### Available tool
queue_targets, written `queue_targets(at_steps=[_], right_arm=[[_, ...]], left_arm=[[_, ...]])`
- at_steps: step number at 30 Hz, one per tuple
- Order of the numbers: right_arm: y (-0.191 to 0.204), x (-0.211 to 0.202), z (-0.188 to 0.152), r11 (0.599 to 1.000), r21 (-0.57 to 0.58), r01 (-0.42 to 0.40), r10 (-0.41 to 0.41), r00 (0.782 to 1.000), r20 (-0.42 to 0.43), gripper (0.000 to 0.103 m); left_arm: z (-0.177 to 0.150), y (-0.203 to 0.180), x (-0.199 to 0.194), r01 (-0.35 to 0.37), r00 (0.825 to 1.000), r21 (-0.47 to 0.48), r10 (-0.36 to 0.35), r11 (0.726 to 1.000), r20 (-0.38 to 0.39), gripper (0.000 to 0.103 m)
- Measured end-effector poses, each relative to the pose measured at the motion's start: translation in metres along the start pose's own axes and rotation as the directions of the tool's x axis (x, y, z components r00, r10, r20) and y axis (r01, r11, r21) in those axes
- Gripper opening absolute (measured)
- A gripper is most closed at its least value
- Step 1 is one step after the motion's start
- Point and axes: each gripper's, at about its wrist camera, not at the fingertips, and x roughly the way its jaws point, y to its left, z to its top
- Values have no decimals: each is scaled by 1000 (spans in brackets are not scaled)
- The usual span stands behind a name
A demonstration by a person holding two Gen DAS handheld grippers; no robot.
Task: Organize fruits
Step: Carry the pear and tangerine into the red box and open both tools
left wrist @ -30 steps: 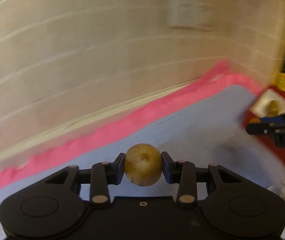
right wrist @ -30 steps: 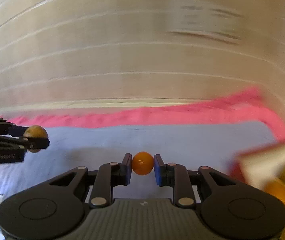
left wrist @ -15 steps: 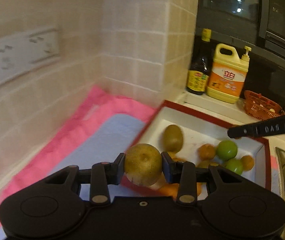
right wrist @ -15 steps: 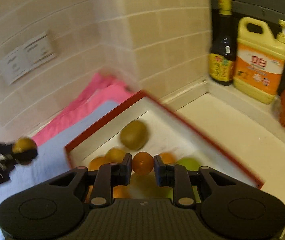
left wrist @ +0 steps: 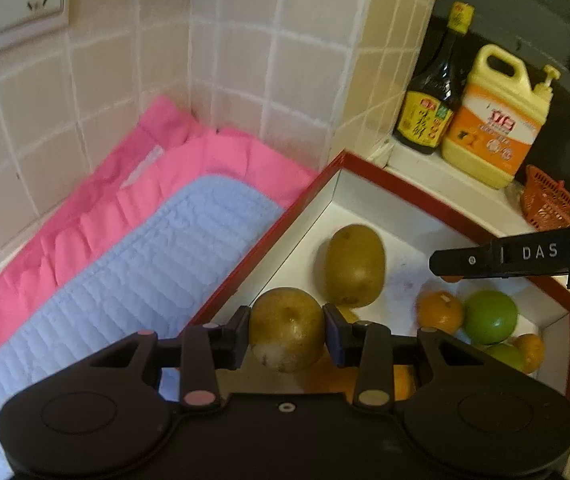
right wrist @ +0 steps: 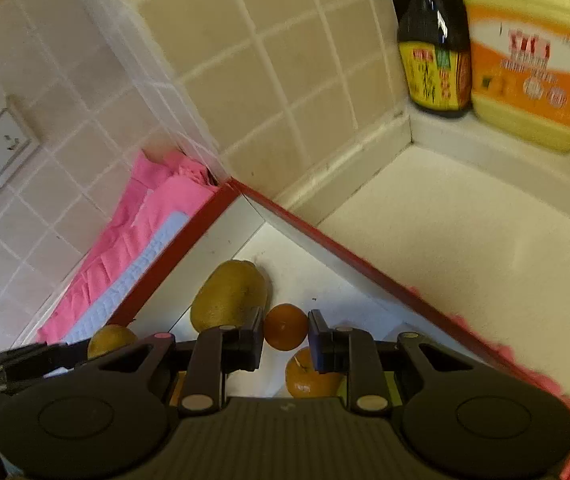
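While both grippers hang over the red-rimmed box [left wrist: 369, 178], left gripper [left wrist: 287, 330] is clamped on a brown fruit [left wrist: 287, 328], right gripper [right wrist: 285, 334] on a small orange [right wrist: 285, 327]. Lower w/ care into bare spots, then release.

You can read only "DAS", in pale letters on the side of the right gripper [left wrist: 455, 276]; the labels on the dark sauce bottle [left wrist: 431, 96] and yellow detergent jug [left wrist: 493, 128] stay illegible
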Motion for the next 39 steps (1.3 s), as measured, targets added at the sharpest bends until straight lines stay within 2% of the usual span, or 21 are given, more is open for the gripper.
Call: queue_targets(at_steps=[12,15,17,20,23,29,34,39], right_arm=[[3,30,-1,997,-31,75,-76,997,-27,26],[1,33,-2,996,-29,80,-81,996,-36,27],[0,33,-3,996,-28,83,-83,996,-37,27],[-1,29,-4,996,-14,83,-83,996,-32,29],[-1,23,-4,997,-2,73,-73,997,-29,30],[-2,4,-5,998,19,54,-54,998,-13,42],[4,-22,-7,999,11,52,-52,998,33,59],[13,-55,-12,999,1,37,-37,995,90,65]], left_arm=[[-3,7,26,19,999,4,-18,1000,-39,47],[-3,8,28,2,999,-5,-2,1000,-43,47],[-3,10,27,7,999,-15,-8,1000,-41,53],[-3,13,22,26,999,-42,-27,999,-40,72],[-2,15,15,37,999,-62,-39,997,-35,72],[-6,14,-7,37,999,-69,-38,997,-3,73],[-9,14,-31,38,999,-88,-36,995,21,75],[-12,10,-65,34,997,-92,-27,995,76,77]])
